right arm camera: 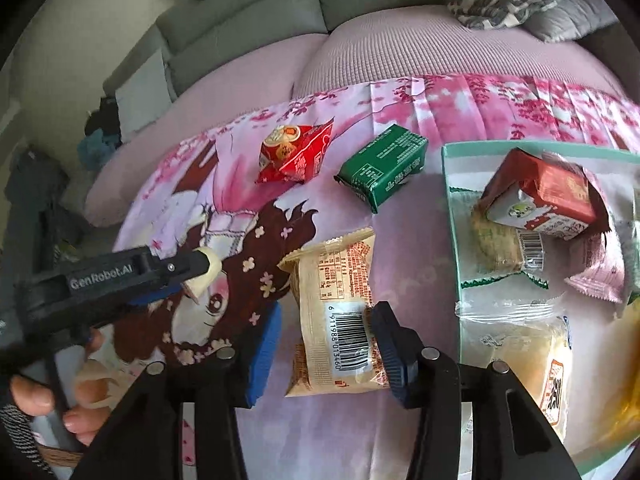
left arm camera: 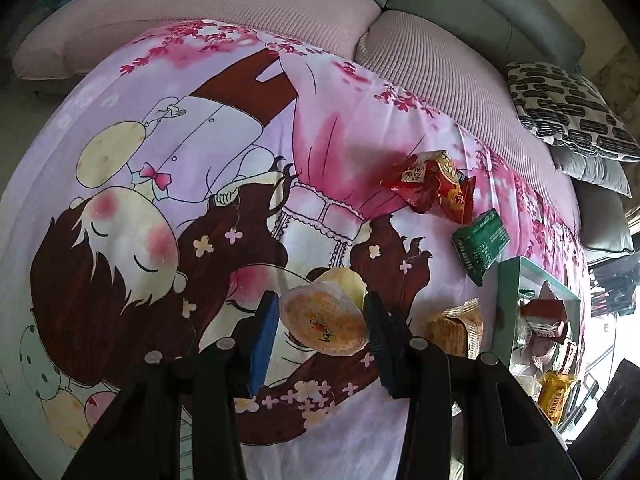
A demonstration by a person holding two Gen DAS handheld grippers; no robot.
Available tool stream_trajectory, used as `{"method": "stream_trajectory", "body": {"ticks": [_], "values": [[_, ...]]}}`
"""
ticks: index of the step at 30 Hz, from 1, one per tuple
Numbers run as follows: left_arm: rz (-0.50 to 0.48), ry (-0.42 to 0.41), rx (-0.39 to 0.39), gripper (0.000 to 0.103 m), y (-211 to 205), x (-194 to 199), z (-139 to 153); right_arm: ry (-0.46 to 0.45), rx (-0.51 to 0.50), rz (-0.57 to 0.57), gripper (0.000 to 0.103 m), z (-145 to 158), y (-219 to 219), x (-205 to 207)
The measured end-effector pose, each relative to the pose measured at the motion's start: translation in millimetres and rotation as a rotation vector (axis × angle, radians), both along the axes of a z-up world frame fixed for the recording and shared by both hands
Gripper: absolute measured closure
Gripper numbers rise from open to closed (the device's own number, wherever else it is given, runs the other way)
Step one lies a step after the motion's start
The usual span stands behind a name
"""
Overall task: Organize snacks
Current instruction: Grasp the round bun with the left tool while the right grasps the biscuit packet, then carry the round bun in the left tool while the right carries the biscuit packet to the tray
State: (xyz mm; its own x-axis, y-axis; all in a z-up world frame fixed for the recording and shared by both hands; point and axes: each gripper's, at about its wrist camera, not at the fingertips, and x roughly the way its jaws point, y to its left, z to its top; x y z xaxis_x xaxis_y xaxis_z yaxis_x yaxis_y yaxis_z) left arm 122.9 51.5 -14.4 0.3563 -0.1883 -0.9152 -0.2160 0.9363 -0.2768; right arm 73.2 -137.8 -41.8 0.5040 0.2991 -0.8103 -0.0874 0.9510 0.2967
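Snacks await sorting into the green tray (right arm camera: 450, 200). Left tongs (left arm camera: 322, 330) straddle a jelly cup (left arm camera: 324, 322), unclamped; right tongs (right arm camera: 326, 344) gape around a beige packet (right arm camera: 336, 312), evidently poised for pickup.

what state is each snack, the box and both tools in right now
left tool: open, fingers either side of the jelly cup
jelly cup: sealed, tilted on the sheet
right tool: open, straddling the beige packet
beige packet: sealed, flat, barcode up
red packet: sealed, loose on the sheet
green packet: sealed, beside the box
box: open-topped, holding several snacks
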Motion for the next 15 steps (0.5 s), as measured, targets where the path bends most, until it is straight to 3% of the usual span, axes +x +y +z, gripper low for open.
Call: {"method": "stream_trajectory", "body": {"ticks": [6, 15], "values": [[-0.008, 0.012, 0.007, 0.058, -3, 1, -3, 0.002, -0.118, 0.025, 0.052, -13, 17, 1], [-0.008, 0.023, 0.014, 0.058, -6, 3, -7, -0.008, -0.113, 0.028, 0.063, -16, 17, 1]]}}
